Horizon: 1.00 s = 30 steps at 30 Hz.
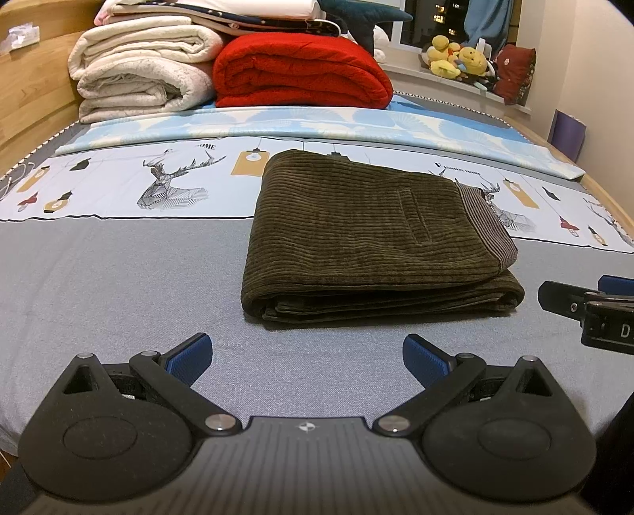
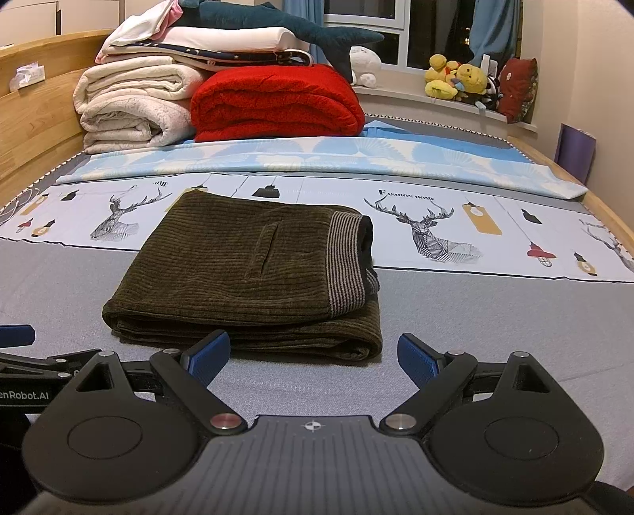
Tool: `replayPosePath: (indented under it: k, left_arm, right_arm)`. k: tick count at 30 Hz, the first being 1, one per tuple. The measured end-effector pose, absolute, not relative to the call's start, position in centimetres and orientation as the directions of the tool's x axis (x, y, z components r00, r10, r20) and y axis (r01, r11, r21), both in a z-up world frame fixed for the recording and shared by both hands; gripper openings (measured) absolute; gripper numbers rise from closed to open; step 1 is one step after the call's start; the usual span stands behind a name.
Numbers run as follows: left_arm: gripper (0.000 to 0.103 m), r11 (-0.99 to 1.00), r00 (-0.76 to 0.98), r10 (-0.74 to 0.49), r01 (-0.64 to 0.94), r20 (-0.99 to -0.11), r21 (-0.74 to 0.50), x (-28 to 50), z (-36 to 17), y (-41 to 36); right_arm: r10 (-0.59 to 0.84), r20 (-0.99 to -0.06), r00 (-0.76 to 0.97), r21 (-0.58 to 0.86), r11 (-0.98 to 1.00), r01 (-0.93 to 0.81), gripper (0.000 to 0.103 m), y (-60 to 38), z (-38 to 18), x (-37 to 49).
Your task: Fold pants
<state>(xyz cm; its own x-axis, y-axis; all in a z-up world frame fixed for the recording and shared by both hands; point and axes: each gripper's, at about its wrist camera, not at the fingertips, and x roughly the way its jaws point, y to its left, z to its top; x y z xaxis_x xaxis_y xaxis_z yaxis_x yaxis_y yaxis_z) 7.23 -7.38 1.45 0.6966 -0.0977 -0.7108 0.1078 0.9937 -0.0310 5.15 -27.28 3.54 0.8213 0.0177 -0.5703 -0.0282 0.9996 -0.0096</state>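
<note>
Pants [image 1: 368,237] lie folded into a compact stack on the grey part of the bed cover [image 1: 99,285], striped waistband on the right side, far edge over the deer-print strip. Left gripper [image 1: 307,358] spread wide, nothing held, just short of the stack. Right gripper [image 2: 313,356] likewise wide apart and empty, near the stack's front edge. Red blanket [image 2: 277,103] folded at the headboard end.

A bed [image 2: 277,396] with a grey sheet and a pale deer-print cover [image 2: 436,222] fills the room. A wooden headboard [image 2: 35,130] runs along its left. At the far end lie folded cream blankets [image 2: 130,107] and a red blanket [image 2: 277,103]. Behind, a dark window [image 2: 432,35] with blue curtains [image 2: 493,23]; plush toys [image 2: 455,79] sit on the sill. Cream wall [image 2: 586,79] at right; warm indoor light.
</note>
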Motion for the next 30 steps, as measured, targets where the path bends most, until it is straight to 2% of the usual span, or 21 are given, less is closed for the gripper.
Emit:
replayPosePath:
  k: [30]
  left_arm:
    - [0.102,0.992,0.694,-0.108,0.12,-0.712,-0.033,7.28,1.2,-7.06]
  right_arm:
    - [0.02,-0.584,0.812,-0.01,0.999,-0.033,0.092,-27.15,3.21,5.39]
